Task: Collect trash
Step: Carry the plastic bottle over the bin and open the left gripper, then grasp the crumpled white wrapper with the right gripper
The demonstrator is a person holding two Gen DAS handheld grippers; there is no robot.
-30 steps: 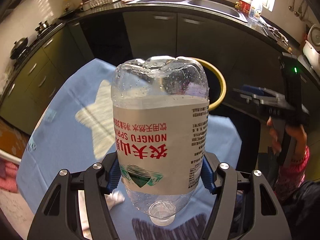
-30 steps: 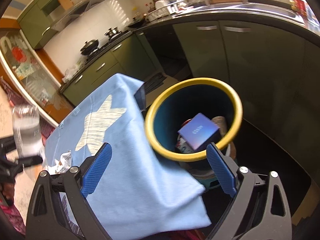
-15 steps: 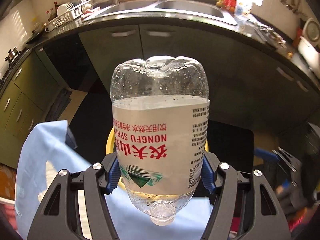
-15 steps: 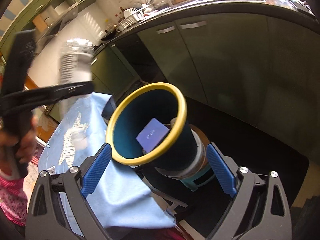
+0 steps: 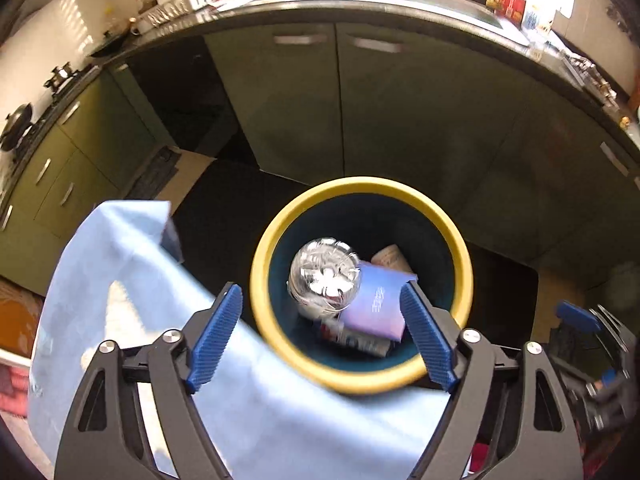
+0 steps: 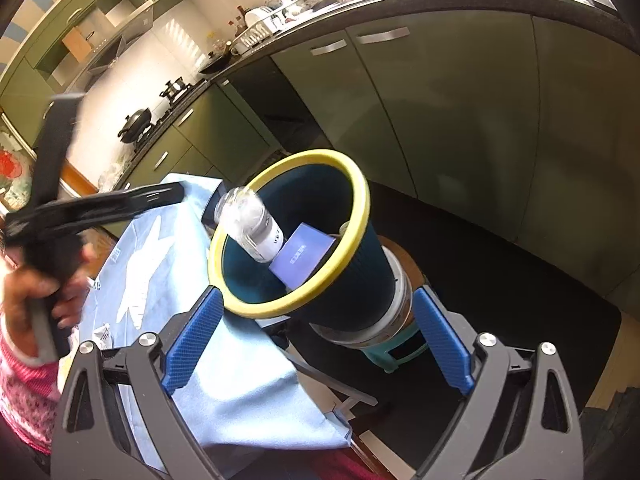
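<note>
Bottle: clear plastic water bottle [image 5: 324, 276] dropping into my yellow-rimmed dark bin [image 5: 460, 256]; light, slick, crushable — grip mid-body.
Left gripper [image 5: 320, 340]: fingers just opened, released, nothing between.
Right gripper [image 6: 316, 340]: fingers spread, empty.

left gripper [image 5: 322, 342]: black angular frame, triangular cut-outs, silver screws
right gripper [image 6: 318, 342]: the same black frame and silver screws
pads [image 5: 216, 338]: blue, ribbed
sleeve [image 6: 22, 390]: pink, small pale pattern, pale cuff
</note>
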